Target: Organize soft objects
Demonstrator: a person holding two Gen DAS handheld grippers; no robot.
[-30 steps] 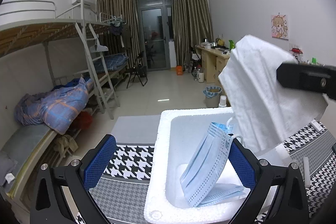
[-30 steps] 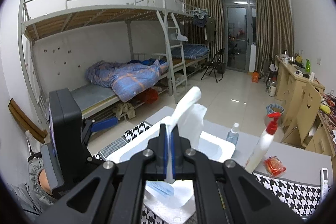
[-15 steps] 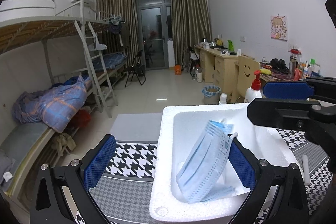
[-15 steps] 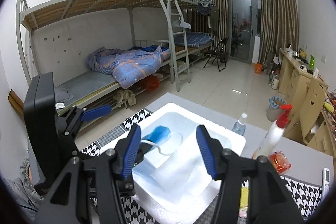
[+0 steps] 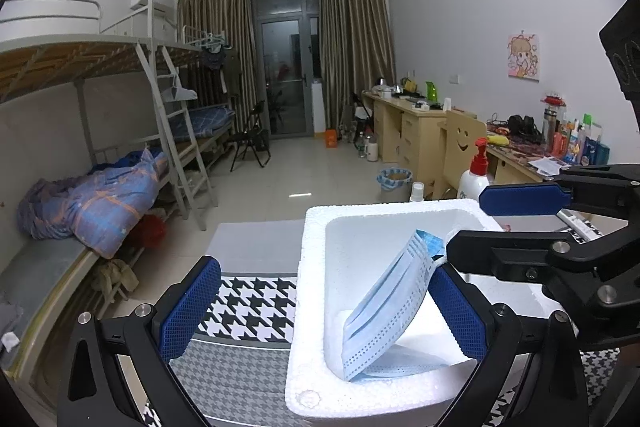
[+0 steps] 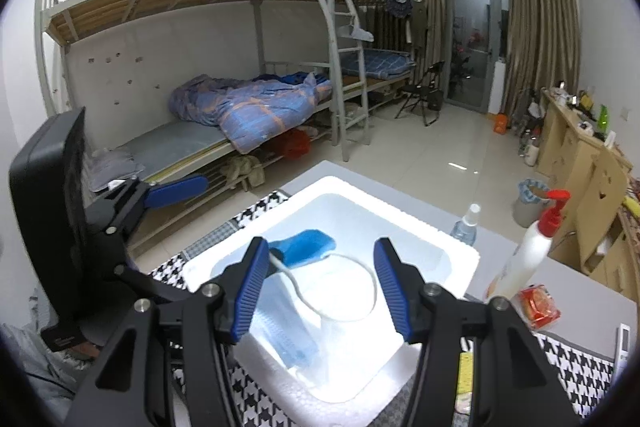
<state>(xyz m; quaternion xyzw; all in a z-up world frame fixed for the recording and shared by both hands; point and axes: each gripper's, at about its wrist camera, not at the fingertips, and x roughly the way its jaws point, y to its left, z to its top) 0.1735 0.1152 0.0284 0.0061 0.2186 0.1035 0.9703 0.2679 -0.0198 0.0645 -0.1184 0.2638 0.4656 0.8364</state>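
A white foam box [image 5: 312, 239] sits on a houndstooth table cloth. A light blue face mask [image 5: 384, 303] leans upright inside it, against my left gripper's right finger. A white towel [image 5: 432, 327] lies flat on the box floor beneath it. My left gripper [image 5: 320, 307] is open, its fingers straddling the box's left wall. My right gripper [image 6: 320, 283] is open and empty above the box [image 6: 440, 239], over the mask [image 6: 304, 247] and its ear loop. It also shows at right in the left wrist view [image 5: 516, 223].
A white pump bottle with a red top [image 6: 528, 255], a small spray bottle [image 6: 466, 227] and a red packet [image 6: 538, 303] stand right of the box. A remote [image 6: 624, 343] lies at the far right. Bunk beds are on the left and desks on the right.
One second ago my right gripper was shut on the white towel above the box. It has opened; the towel now lies in the box. The left gripper has barely moved.
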